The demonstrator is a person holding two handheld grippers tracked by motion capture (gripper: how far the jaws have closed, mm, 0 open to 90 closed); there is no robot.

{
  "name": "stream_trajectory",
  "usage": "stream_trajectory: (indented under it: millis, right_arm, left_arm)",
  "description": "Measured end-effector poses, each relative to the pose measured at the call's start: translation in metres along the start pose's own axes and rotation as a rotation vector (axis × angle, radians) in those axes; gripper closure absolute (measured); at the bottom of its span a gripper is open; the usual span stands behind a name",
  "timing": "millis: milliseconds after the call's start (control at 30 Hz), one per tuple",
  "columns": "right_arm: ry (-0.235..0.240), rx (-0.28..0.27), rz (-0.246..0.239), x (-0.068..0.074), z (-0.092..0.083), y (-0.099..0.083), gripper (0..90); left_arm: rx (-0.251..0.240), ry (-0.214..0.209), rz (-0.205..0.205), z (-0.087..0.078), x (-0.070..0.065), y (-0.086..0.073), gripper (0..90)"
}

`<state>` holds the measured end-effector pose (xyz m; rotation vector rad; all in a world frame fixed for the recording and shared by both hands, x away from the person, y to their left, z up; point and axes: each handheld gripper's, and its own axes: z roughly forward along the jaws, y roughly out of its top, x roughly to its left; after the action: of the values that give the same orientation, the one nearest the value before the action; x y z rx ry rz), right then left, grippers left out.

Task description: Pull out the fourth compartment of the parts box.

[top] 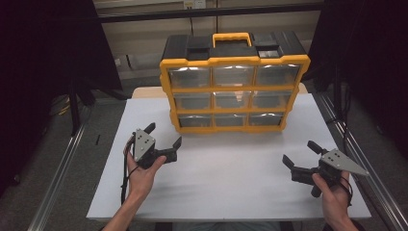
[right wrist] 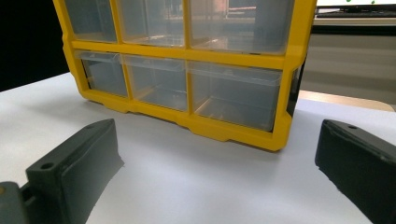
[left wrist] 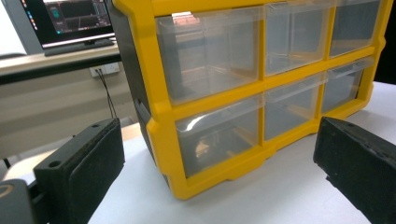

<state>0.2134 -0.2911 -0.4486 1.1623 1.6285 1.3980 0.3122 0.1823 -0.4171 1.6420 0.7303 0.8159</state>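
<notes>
At the left of the white table (top: 231,183), the left gripper (top: 163,135), held in the left hand (top: 142,173), jaws spread wide and empty, aimed up and to the right toward the lower left corner of the organizer. In its own view, that corner close ahead between the parted jaws, with something small and pale inside the bottom left drawer (left wrist: 217,135), too blurred to identify.

At the middle, toward the far edge of the table, the yellow drawer organizer (top: 235,89): upright, long axis running left to right across the table, three rows of three clear drawers facing the person, black top with a yellow carry handle (top: 232,37) pointing up.

At the right, the right gripper (top: 300,153), gripped by the right hand (top: 334,192), jaws likewise released and holding nothing, pointing left and slightly away, well apart from the organizer. In its own view, the bottom right drawer (right wrist: 233,100) straight ahead.
</notes>
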Motion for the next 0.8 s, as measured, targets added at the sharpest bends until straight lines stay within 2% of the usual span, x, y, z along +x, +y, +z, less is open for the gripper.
stream_trajectory:
  millis: [33,67,133,167,233,300,367,467,500,533,633,667,700,767,800]
  right_arm:
    - [-0.002,0.000,0.000,0.000,0.000,0.000,0.0]
    - [0.001,0.001,-0.004,-0.001,0.001,0.000,0.0]
    - [-0.006,0.003,0.000,-0.001,0.001,0.000,0.0]
    - [-0.002,0.007,0.001,-0.002,0.002,0.000,0.0]
    - [-0.001,0.007,0.003,-0.002,0.001,0.000,0.0]
    - [0.000,0.004,0.002,-0.001,0.001,-0.001,0.0]
    - [0.002,0.003,0.002,-0.001,0.001,-0.001,0.0]
    - [0.003,0.001,0.001,-0.001,0.001,0.000,0.0]
    - [0.001,0.001,0.001,-0.001,0.001,0.000,0.0]
    - [0.001,0.001,0.001,-0.001,0.001,0.000,0.0]
    - [0.006,0.007,0.003,-0.001,0.001,0.000,0.0]
    - [0.006,0.007,0.003,-0.001,0.001,0.000,0.0]
    - [0.002,0.002,0.003,-0.001,0.001,0.000,0.0]
    - [0.003,0.001,0.004,-0.001,0.001,0.000,0.0]
    - [0.006,-0.001,0.003,-0.001,0.001,0.000,0.0]
  left_arm:
    - [-0.005,-0.004,-0.007,0.002,0.000,0.001,2.1]
    - [-0.003,-0.004,0.024,0.005,0.001,0.005,2.2]
    - [-0.007,-0.003,0.033,0.007,0.001,0.006,2.2]
    - [-0.014,-0.007,0.051,0.012,0.001,0.010,2.3]
    - [-0.018,-0.015,0.041,0.015,0.000,0.011,2.3]
    - [-0.010,-0.061,0.040,0.023,0.000,0.015,2.2]
    - [-0.008,-0.056,0.075,0.027,-0.002,0.018,2.3]
    - [-0.009,-0.063,0.096,0.030,-0.002,0.021,2.2]
    - [-0.012,-0.055,0.134,0.034,-0.003,0.024,2.2]
    - [-0.012,-0.055,0.134,0.034,-0.003,0.024,2.0]
    - [-0.011,-0.069,0.176,0.038,-0.001,0.030,1.6]
    - [-0.011,-0.069,0.176,0.038,-0.001,0.030,1.6]
    - [-0.013,-0.066,0.208,0.039,-0.002,0.032,1.6]
    - [-0.010,-0.040,0.301,0.040,-0.004,0.034,1.8]
    - [-0.002,-0.047,0.327,0.041,-0.004,0.035,1.9]
